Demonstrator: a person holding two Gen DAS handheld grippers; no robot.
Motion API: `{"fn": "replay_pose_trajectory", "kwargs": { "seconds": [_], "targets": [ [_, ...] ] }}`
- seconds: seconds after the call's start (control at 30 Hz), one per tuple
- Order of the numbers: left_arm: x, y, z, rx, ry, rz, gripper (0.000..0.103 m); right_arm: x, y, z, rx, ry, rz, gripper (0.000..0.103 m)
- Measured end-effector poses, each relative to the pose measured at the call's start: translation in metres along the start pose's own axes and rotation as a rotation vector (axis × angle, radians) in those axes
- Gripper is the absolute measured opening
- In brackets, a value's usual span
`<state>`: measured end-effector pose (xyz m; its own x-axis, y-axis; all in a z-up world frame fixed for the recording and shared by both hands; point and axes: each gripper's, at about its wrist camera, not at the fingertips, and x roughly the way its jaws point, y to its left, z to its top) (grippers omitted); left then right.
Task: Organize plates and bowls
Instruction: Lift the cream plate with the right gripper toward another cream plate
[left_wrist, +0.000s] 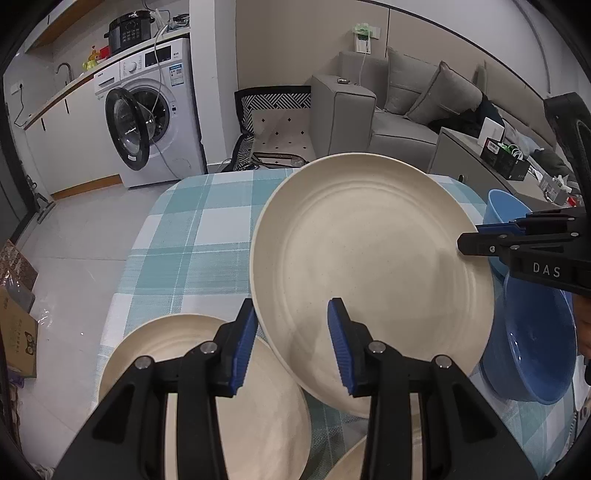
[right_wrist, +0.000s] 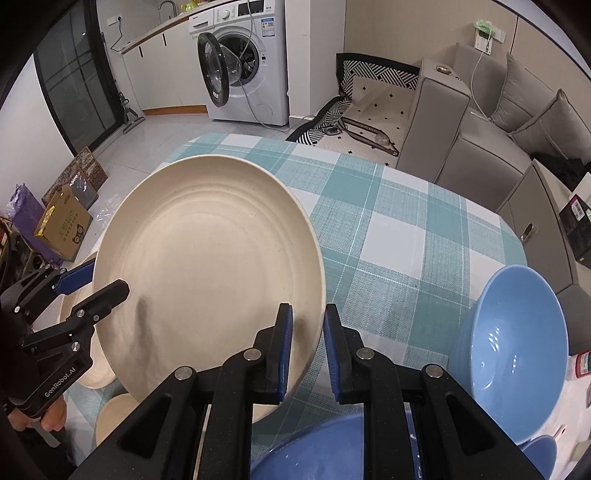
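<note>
Two claws hold one cream plate by opposite rim edges, clear of the checked counter.

The left claw (left_wrist: 291, 343) is pinched on the near-left rim of the large cream plate (left_wrist: 369, 273), one blue pad above the rim and the other below it. The right claw (right_wrist: 307, 354), its pads almost pressed together, grips the opposite edge of that plate. The plate is tilted and raised off the counter (right_wrist: 399, 236), which is covered with a teal-and-white checked cloth. Beneath and to the left of it lies a second cream plate (left_wrist: 147, 343) flat on the cloth, with the rim of another (left_wrist: 351, 461) showing nearer the camera. On the right side stand blue bowls: one tilted bowl (right_wrist: 513, 354) just beside the right claw, and another (right_wrist: 317, 450) directly under it.
</note>
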<state>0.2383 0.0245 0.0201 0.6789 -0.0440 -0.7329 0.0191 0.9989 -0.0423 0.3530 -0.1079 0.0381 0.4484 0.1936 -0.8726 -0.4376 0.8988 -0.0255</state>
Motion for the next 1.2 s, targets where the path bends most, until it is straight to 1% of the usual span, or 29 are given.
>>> {"fn": "replay_pose_trajectory", "kwargs": {
  "seconds": [0.47, 0.9, 1.2],
  "targets": [
    [-0.040, 0.005, -0.017, -0.005, -0.057, -0.001, 0.038, -0.037, 0.020, -0.020, -0.023, -0.051, 0.008, 0.017],
    [-0.064, 0.003, -0.039, 0.000, -0.077, -0.001, 0.038, -0.054, 0.031, -0.046, -0.028, -0.063, 0.018, 0.017],
    [-0.077, 0.001, -0.054, -0.004, -0.088, -0.008, 0.038, -0.068, 0.039, -0.064, -0.034, -0.089, 0.022, 0.017]
  ]
}}
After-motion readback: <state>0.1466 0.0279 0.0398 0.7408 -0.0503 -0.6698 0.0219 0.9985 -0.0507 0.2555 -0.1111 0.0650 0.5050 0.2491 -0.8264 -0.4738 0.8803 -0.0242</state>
